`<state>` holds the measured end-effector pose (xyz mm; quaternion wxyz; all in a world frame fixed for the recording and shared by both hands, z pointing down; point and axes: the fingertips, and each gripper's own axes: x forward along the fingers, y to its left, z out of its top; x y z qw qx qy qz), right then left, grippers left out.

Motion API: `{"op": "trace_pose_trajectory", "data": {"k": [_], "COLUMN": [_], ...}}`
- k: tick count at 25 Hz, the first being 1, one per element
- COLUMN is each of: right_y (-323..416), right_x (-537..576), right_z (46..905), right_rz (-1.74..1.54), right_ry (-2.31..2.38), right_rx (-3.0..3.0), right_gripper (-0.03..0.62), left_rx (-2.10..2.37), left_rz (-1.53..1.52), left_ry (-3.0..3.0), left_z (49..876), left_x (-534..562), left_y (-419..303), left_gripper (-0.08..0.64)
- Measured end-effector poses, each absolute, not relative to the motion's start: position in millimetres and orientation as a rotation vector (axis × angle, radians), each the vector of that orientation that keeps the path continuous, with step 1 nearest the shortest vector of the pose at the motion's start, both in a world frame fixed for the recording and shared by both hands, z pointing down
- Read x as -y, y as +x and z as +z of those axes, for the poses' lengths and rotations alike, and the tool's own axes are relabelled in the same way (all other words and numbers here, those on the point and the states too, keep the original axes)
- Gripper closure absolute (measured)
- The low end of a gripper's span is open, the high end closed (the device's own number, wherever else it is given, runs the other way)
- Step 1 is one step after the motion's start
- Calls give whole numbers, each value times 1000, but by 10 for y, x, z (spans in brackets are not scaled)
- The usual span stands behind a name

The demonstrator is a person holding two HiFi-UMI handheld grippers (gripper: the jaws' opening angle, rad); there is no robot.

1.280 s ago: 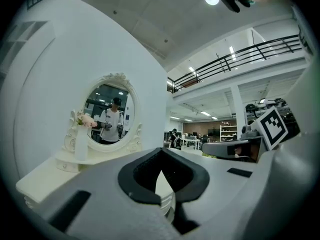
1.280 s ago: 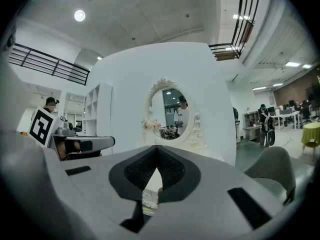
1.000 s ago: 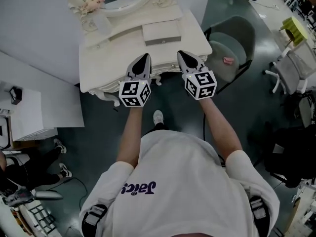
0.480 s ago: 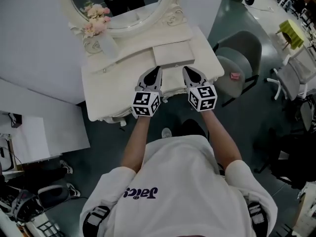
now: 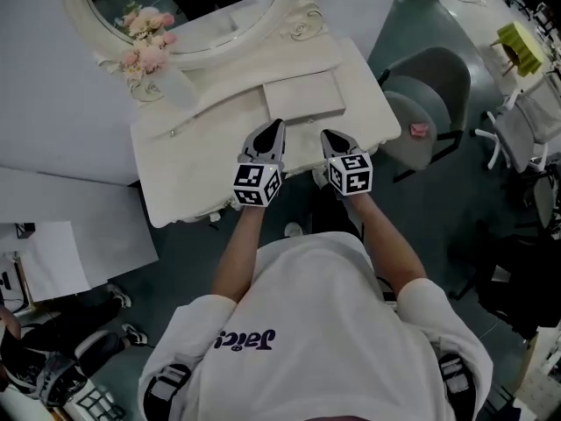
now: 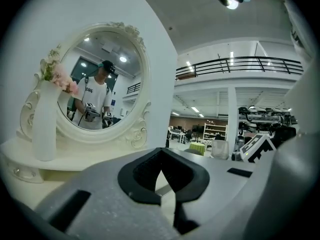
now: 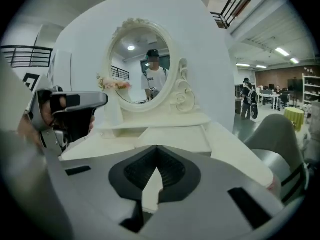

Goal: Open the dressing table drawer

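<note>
A person in a white T-shirt (image 5: 324, 323) stands at a cream dressing table (image 5: 175, 178), a hand-held left gripper (image 5: 273, 126) and right gripper (image 5: 328, 136) poised side by side over the front edge of its worktop. Both point toward the oval mirror (image 5: 188, 7). Each gripper's fingers are pressed together at the tips, and nothing is caught between either pair.

The drawer (image 5: 302, 96) appears to be the shallow box at the middle of the worktop, just beyond the two grippers and below the mirror. It looks fully pushed in, and neither gripper touches it. No knob or pull can be made out from here. By these views the job has not begun: the fingers must first part, a handle or edge must be found and gripped, and the drawer drawn toward the person.

A white vase (image 5: 175, 86) of pink flowers (image 5: 140, 46) stands on the left of the table, and a grey chair (image 5: 421, 103) waits to the right. Dark script on the T-shirt, seen upside down, seems to read "Jaics". The cubes on the grippers carry black-and-white square markers; the table shows no label
</note>
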<state>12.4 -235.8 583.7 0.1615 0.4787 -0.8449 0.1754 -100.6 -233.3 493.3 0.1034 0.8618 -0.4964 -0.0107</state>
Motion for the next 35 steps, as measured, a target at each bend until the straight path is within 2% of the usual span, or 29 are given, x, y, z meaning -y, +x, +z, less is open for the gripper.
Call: {"op": "trace_pose_trajectory", "data": {"k": [9, 19, 24, 28, 35], "right_y": [96, 13, -52, -79, -101], "right_x": [2711, 2951, 3038, 3102, 3140], "right_z": [6564, 7044, 7152, 7153, 7151], "right_rz": [627, 719, 787, 842, 939], "right_ry": [1242, 1122, 1100, 1119, 1215], "right_rx": [2301, 2225, 2202, 2185, 2112], "right_gripper": [579, 460, 425, 426, 520], "left_rx": [1478, 1498, 1507, 1508, 1499], "left_rz": [20, 61, 61, 49, 16], "left_ry": [2460, 2371, 2345, 2331, 2317], "left_z": [5261, 5566, 5618, 5624, 5601], "left_x": [2716, 3007, 3098, 3135, 3158], "left_y": [-983, -1032, -1068, -1090, -1096], "left_gripper": [546, 545, 546, 545, 546]}}
